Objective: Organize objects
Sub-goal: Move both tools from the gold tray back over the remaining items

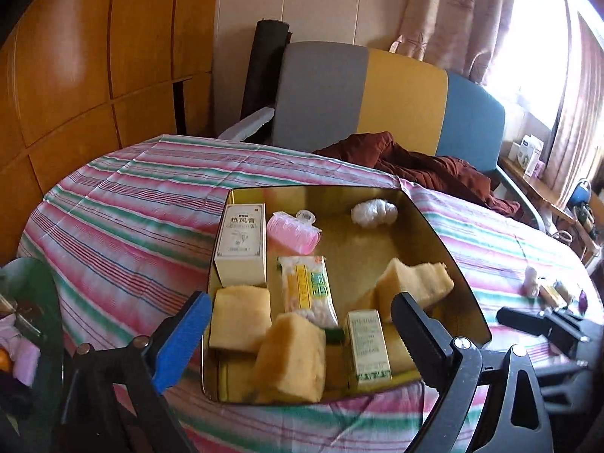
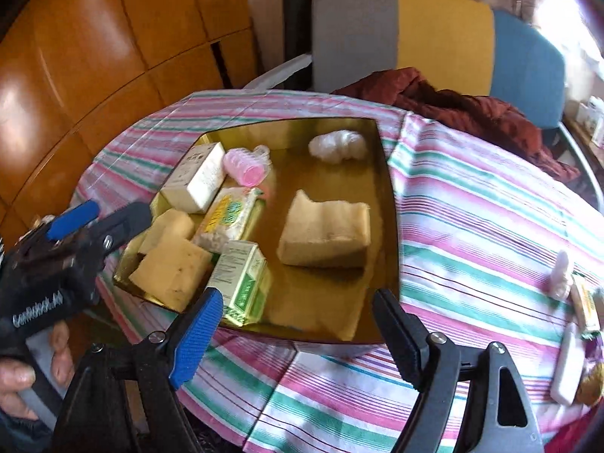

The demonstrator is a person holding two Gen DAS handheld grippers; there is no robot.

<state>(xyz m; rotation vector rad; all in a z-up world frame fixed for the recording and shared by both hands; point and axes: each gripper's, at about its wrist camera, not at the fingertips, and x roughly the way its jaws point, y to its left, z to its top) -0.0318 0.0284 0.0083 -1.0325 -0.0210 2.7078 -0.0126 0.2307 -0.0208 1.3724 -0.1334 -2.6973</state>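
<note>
The shallow gold metal tray (image 1: 241, 196) is sitting on the round table covered by the pink, green and white striped cloth (image 1: 124, 204), and most of the things are already lying in it. Along its left side you are seeing the tall cream carton (image 1: 240, 243), the pink ribbed hair roller (image 1: 292, 232), the clear packet of white tablets with a yellow label (image 1: 307, 288), 2 yellowish sponge blocks (image 1: 239, 319) and the small green-and-white box (image 1: 368, 351) – a 3rd, larger sponge piece (image 2: 324, 232) is lying apart toward the right, and a crumpled white plastic wad (image 2: 338, 145) is resting near the far wall.

Your left gripper (image 1: 302, 309) is hanging over the near edge of the tray with its blue and black fingers spread wide, nothing between them. Your right gripper (image 2: 296, 309) is likewise released above the tray's near rim – empty. In the right wrist view your hand (image 2: 22, 373) is gripping the left tool's handle.

A few small items (image 2: 573, 313) are still lying on the cloth at the far right, well apart from the tray.
</note>
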